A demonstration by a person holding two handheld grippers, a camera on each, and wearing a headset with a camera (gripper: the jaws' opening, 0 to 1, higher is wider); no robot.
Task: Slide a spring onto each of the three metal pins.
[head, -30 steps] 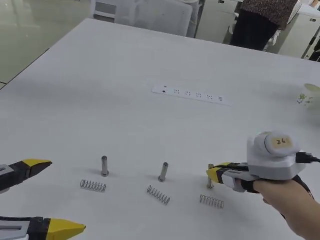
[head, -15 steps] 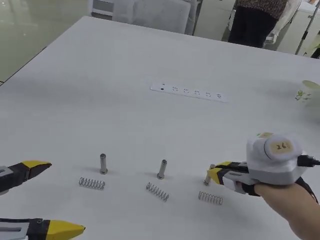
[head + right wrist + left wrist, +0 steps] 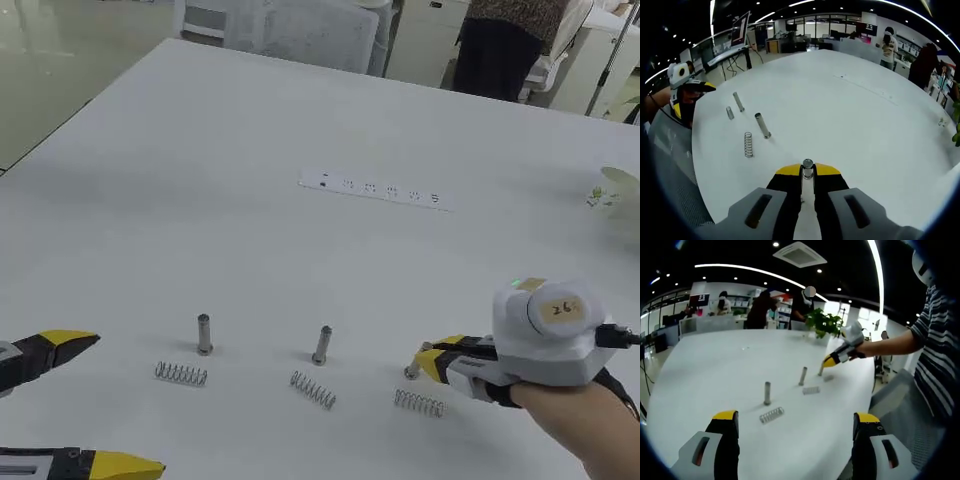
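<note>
Nearest, the yellow-tipped left gripper (image 3: 115, 403) is held with its jaws spread wide and bare. On the smooth white table (image 3: 250, 150), three thin coiled wire springs are laid flat in a row: the left spring (image 3: 181, 374), middle spring (image 3: 313, 390) and right spring (image 3: 419, 403). Just behind each, a short grey metal pin is found. The left pin (image 3: 204, 334) and middle pin (image 3: 322, 344) are seen upright and uncovered. The right pin (image 3: 413, 366) is clamped between the closed jaws of the yellow-tipped right gripper (image 3: 808, 170) and is tilted, where a second ago it stood upright. Farther off, a flat white power strip (image 3: 378, 189) is laid across the table, and a patterned paper cup (image 3: 612, 187) is set near the right edge. Beyond the table, a pale chair (image 3: 310, 30) and a standing person (image 3: 505, 50) are seen.
</note>
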